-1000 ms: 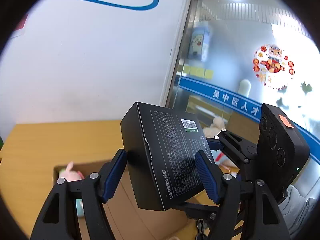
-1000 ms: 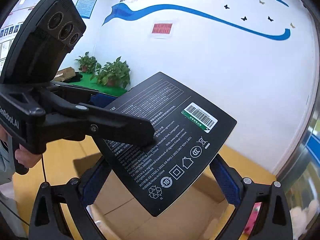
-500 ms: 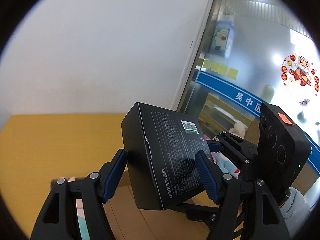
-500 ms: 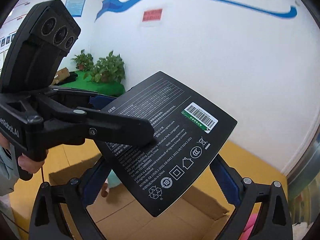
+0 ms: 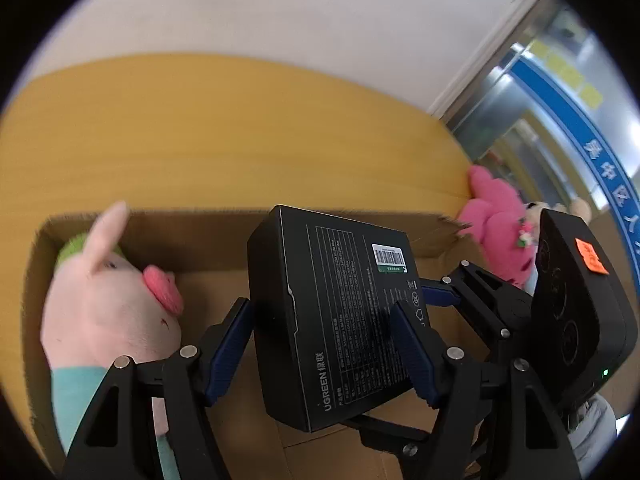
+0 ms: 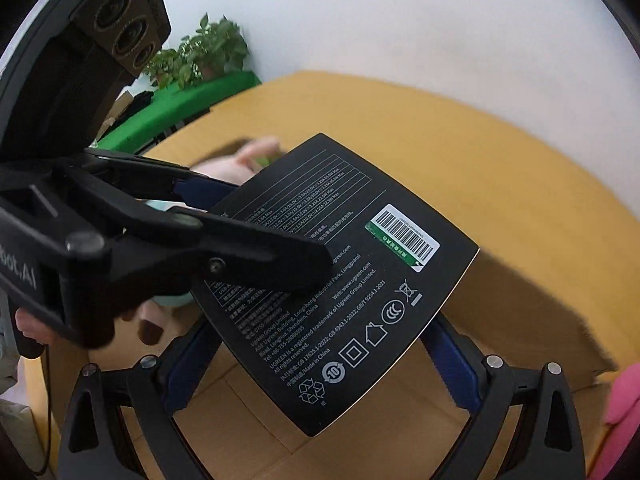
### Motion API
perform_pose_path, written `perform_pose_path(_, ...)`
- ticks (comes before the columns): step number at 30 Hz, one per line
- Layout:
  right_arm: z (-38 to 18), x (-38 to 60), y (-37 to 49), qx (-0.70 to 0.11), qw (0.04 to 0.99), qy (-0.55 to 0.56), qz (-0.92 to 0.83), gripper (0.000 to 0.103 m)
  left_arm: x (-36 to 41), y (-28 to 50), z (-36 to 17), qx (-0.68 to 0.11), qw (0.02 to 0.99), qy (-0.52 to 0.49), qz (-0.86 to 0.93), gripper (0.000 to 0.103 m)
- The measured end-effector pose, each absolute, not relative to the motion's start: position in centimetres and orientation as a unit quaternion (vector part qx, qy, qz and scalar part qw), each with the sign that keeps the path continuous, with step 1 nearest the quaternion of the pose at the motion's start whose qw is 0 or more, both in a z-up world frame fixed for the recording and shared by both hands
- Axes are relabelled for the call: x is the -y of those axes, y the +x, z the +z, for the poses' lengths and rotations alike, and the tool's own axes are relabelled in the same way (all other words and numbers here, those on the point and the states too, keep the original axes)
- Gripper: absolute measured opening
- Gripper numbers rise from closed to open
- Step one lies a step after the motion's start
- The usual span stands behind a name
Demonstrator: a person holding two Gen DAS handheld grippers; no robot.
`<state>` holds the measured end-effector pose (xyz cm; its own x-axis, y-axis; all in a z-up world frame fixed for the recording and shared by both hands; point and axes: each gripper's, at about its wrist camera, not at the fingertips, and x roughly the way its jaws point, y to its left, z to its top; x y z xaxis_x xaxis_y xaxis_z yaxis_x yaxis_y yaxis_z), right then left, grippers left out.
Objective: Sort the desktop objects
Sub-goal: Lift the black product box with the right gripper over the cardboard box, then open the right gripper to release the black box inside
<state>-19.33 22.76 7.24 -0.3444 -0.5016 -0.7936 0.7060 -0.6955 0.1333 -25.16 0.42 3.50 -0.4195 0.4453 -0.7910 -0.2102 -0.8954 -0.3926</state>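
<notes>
Looks down past both sets of jaws onto a yellow table (image 5: 200,128), with bare wood stretching well beyond the fingertips. Finds an open cardboard carton (image 5: 224,236) directly beneath and ahead of the jaws, much of its floor uncovered.

Counts one item as already sorted: a pale plush pig (image 5: 108,308) inside the carton, to the left of the left jaws and close against the carton's wall. Spots a pink plush toy (image 5: 500,232) just outside the carton's far corner, to the right beyond the jaws, and judges it not yet sorted.

Carries the black box (image 5: 332,312) tilted over the carton's opening, apparently clear of the floor. Grips it two ways:
- With the left gripper (image 5: 320,306), clenches across the box's thin dimension, one pad on the printed face and the other beneath.
- With the right gripper (image 6: 324,332), seems to press its pads against two opposite edges, with the box's lower corner hanging between the fingers.

Judges the task as partly done, with the current step being delivery of the box into the carton. Reckons what remains as lowering the box to the cardboard floor beside the pig, letting go with both sets of jaws, then fetching the pink toy. Cannot tell whether more items wait out of view.
</notes>
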Motion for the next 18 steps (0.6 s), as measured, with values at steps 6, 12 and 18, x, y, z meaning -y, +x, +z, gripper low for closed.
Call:
perform_pose_path(6, 3.1, -22.5, -20.5, -0.116, 0.367, 0.479, -0.789, 0.095, -1.7, -26.1, 0.9, 0.089, 0.157, -0.552, 0.814, 0.069)
perform_pose_path(12, 2.3, -23.1, -19.5, -0.107, 0.339, 0.49, -0.795, 0.094, -1.9, -25.8, 0.5, 0.076, 0.139, -0.556, 0.816, 0.065)
perform_pose_path(18, 6.1, -24.4, -16.5, -0.12, 0.319, 0.47, -0.814, 0.095, 0.1, -22.5, 5.4, 0.082, 0.132, -0.489, 0.858, 0.065)
